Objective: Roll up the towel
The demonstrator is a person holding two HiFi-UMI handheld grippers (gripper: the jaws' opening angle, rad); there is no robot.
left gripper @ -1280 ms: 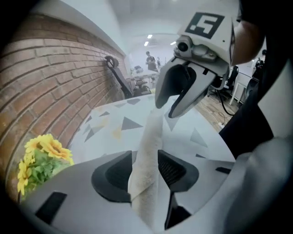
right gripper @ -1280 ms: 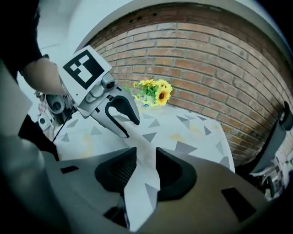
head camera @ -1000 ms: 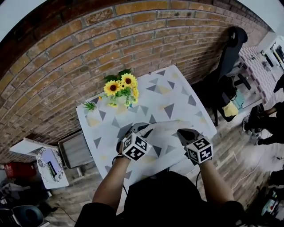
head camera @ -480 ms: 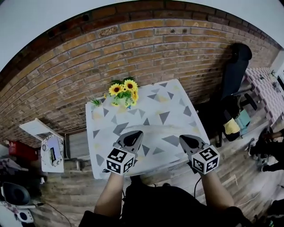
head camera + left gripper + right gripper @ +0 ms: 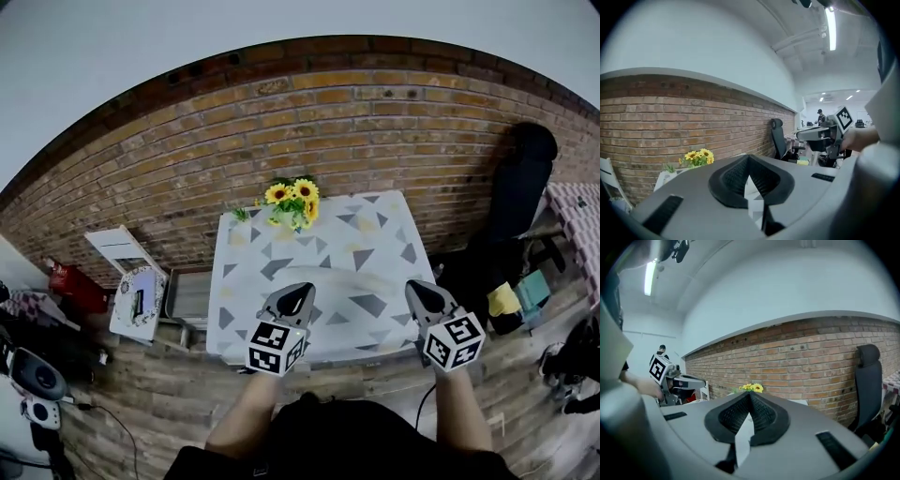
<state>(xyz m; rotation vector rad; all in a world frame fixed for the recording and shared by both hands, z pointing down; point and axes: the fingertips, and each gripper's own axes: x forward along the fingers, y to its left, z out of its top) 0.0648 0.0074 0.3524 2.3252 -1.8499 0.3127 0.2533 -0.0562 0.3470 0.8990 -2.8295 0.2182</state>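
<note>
No word, number or brand reads anywhere. Behind each claw, the left cube (image 5: 277, 348) and right cube (image 5: 454, 340) bear only black-and-white square markers, seemingly without letters.

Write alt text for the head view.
Seen from above, a person's grey left gripper and grey right gripper, each with a black-and-white marker cube, are shut on a white towel printed with grey and yellow triangles, holding its near part raised. A bunch of yellow sunflowers sits at the towel's far edge, before a red brick wall.
</note>
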